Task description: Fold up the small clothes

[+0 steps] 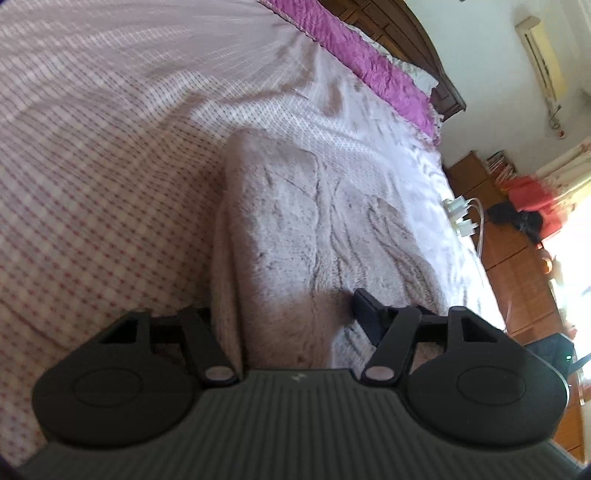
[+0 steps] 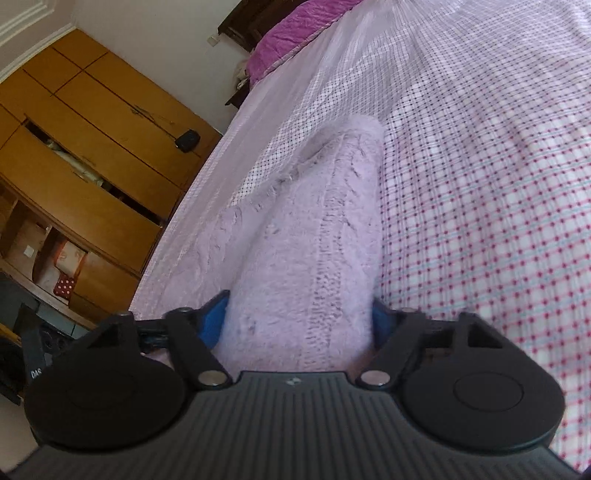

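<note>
A fuzzy pale lilac cable-knit sweater (image 1: pixel 295 206) lies on the checked bed sheet (image 1: pixel 92 184), with one thick layer folded over another. In the left wrist view my left gripper (image 1: pixel 284 310) sits low at the near end of the fold. The bunched knit fills the gap between its jaws. Its right finger (image 1: pixel 369 317) shows, while the left one is hidden under the cloth. In the right wrist view the sweater (image 2: pixel 332 221) runs away from my right gripper (image 2: pixel 299 317). Both blue pads (image 2: pixel 216 321) press on the thick roll of knit.
A purple quilt (image 1: pixel 369 62) and a dark wooden headboard (image 1: pixel 406 33) lie at the far end of the bed. White chargers (image 1: pixel 461 218) sit on the bed's edge beside wooden cabinets (image 1: pixel 517 266). A wooden wardrobe (image 2: pixel 92 129) stands past the other edge. The checked sheet (image 2: pixel 480 184) stretches wide.
</note>
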Available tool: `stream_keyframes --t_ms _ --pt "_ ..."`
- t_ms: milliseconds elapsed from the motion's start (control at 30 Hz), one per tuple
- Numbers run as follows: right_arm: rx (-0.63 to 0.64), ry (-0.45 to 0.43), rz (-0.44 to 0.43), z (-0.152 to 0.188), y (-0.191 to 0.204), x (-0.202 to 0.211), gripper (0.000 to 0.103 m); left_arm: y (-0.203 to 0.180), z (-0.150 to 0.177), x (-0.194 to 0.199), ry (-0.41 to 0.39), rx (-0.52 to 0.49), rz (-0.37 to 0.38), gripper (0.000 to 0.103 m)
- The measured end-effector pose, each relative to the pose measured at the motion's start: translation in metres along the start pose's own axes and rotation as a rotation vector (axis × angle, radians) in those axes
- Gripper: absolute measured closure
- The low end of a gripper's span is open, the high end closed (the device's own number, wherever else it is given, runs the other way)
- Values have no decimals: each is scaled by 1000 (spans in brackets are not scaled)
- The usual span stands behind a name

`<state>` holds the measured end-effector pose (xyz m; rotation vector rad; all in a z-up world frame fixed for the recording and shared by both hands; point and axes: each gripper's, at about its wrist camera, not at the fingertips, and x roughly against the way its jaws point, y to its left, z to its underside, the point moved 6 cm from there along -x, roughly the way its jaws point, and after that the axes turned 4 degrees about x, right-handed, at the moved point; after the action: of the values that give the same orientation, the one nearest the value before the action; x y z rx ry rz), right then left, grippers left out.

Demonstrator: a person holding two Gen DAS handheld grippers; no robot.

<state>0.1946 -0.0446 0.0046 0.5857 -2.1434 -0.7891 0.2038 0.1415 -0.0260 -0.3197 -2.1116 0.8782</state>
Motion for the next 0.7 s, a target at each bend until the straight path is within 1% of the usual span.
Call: stream_keyframes --t_ms 33,67,100,167,267,400,500,567,700 --pt "-8 -3 -2 -2 1 0 42 0 0 -1 -3 1 3 55" --pt "-14 -3 -8 -5 2 0 46 0 -1 -1 -8 10 15 62" --pt "-14 -6 -17 -8 2 4 49 -1 -2 0 -10 28 31 64" --pt "-8 -16 -36 -14 7 10 50 -4 -4 2 -16 53 58 65" --pt "-21 -28 -63 -24 12 22 52 -14 -3 5 -23 42 74 65" --pt "-35 -71 -93 -35 14 49 53 -37 1 4 -22 34 119 66" --pt "-36 -98 -78 -37 10 78 53 -58 13 -3 10 16 144 66" --pt "-47 -108 -60 -37 3 100 53 -73 24 -8 46 2 160 66" --pt "-71 -131 -27 -22 -15 147 53 -102 50 -16 116 -30 179 67"
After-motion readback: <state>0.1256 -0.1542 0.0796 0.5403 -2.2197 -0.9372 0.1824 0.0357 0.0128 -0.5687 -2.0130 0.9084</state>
